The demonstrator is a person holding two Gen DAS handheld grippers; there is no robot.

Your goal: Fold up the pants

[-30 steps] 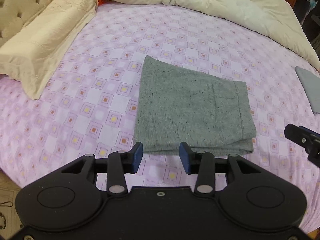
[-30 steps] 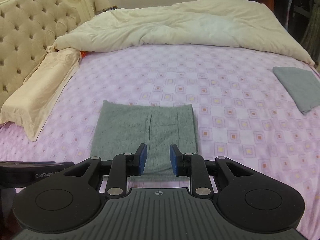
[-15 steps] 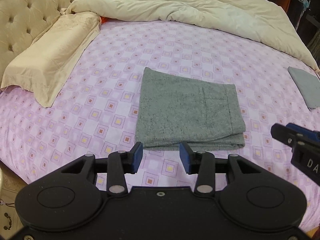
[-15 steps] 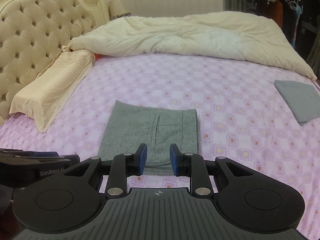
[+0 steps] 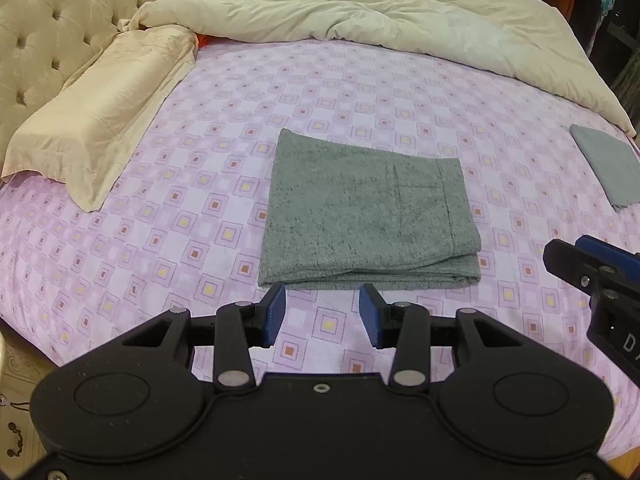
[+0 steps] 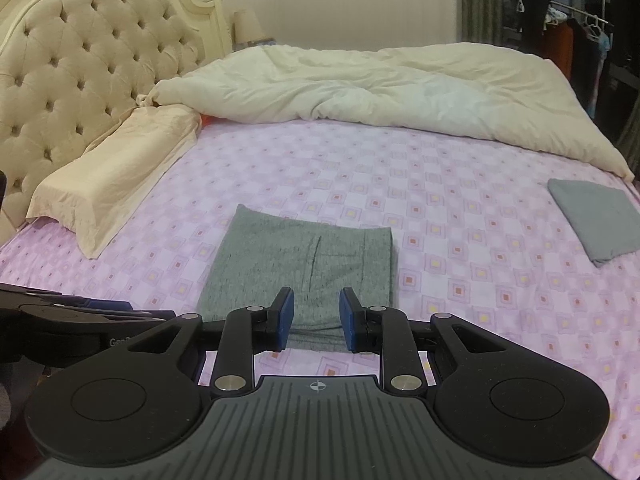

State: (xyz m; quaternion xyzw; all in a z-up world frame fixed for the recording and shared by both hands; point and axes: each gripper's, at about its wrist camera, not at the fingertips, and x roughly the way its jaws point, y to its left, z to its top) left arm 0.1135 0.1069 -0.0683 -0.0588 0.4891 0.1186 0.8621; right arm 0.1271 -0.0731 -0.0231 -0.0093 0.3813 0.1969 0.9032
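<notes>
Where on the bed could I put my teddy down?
Bare sheet lies between the pillow and the folded grey pants, and between the pants and the small grey cloth. The far side is crowded: the duvet is heaped there.

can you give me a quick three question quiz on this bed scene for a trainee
1. True or false: the left tool is clamped on the green-grey folded pants.
2. Multiple choice: where does the smaller grey folded cloth lie, seen from the right wrist view? A) on the pillow B) near the right edge of the bed C) under the duvet
3. Fill in: the cream duvet is bunched along the ____ side of the patterned sheet.

Key
1. False: its jaws stand apart with nothing between them, short of the pants' near edge.
2. B
3. far
</notes>
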